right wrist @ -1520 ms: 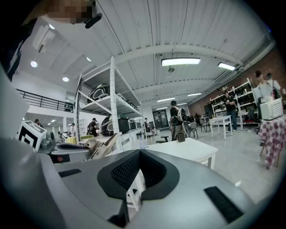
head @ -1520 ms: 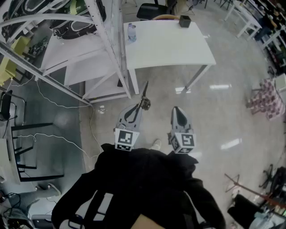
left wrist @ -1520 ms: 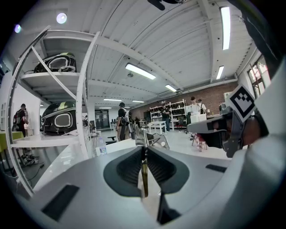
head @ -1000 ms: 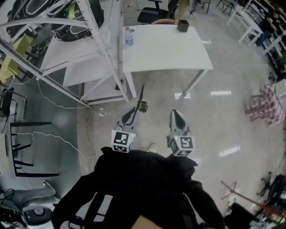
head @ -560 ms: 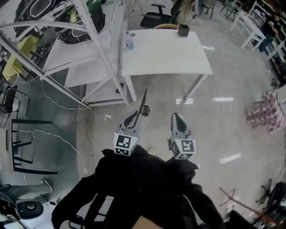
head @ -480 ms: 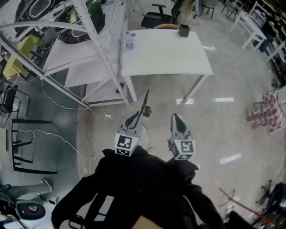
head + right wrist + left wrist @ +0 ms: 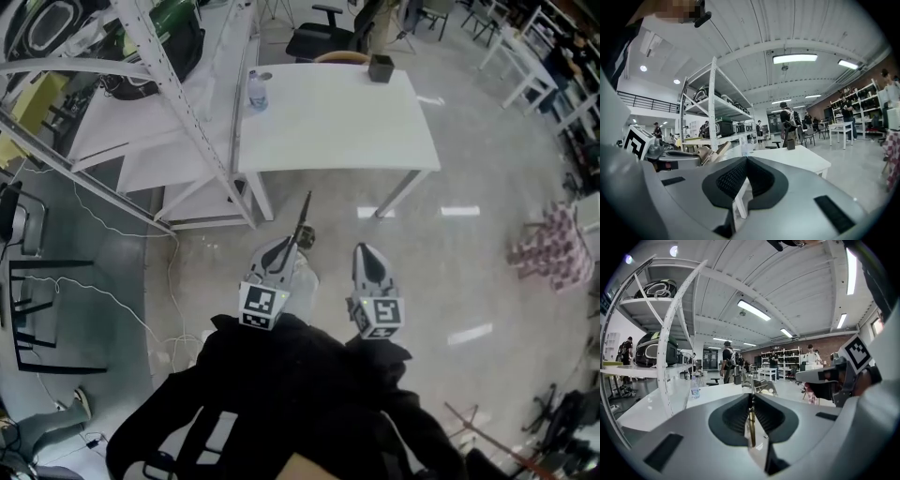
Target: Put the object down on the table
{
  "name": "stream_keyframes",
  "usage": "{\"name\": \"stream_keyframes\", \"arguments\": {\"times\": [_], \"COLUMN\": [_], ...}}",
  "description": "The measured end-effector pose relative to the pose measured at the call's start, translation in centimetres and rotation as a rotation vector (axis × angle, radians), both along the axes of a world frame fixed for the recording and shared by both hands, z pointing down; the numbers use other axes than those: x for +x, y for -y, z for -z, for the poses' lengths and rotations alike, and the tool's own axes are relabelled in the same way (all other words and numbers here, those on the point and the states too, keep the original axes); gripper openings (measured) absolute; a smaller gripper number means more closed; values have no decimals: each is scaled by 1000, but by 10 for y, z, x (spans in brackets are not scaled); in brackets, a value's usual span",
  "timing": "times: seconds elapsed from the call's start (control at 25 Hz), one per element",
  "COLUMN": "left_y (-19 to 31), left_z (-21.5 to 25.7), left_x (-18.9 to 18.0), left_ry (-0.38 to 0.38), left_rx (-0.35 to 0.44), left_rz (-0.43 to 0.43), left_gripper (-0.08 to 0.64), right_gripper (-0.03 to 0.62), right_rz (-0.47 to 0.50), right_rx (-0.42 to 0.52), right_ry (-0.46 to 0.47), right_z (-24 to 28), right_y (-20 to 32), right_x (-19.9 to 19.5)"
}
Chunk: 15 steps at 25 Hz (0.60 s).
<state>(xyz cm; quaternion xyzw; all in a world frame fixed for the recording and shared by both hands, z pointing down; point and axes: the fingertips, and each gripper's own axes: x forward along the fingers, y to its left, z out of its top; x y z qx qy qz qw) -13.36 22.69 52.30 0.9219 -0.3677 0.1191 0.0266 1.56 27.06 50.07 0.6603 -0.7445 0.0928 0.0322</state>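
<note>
Now, left claw [image 7: 751, 398]: we see it pinching the thin rod-like object [image 7: 751, 425].
Right claw [image 7: 746, 160]: pressed together, empty.
Object: held above the floor, short of our white desk [image 7: 328, 112].
Desk: carries a bottle [image 7: 257, 92] and a dark box [image 7: 380, 67].

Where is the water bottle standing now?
In the head view, the water bottle stands on the white table's far left corner, beside the metal shelf rack.

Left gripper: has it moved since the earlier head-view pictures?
Yes. The left gripper, shut on a slim tool, has come a little closer to the white table; the gap between the tool's tip and the table's near edge has narrowed.
</note>
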Motion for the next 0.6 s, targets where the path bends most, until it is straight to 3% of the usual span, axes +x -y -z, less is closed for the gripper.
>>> {"name": "stream_keyframes", "arguments": {"times": [0.6], "left_y": [188], "left_z": [22], "left_x": [62], "left_ry": [16], "left_rx": [31], "left_rz": [52], "left_gripper": [32], "right_gripper": [2], "right_rz": [78], "right_rx": [6], "right_ry": [32], "right_z": [18], "right_y": [197], "right_x": [58]}}
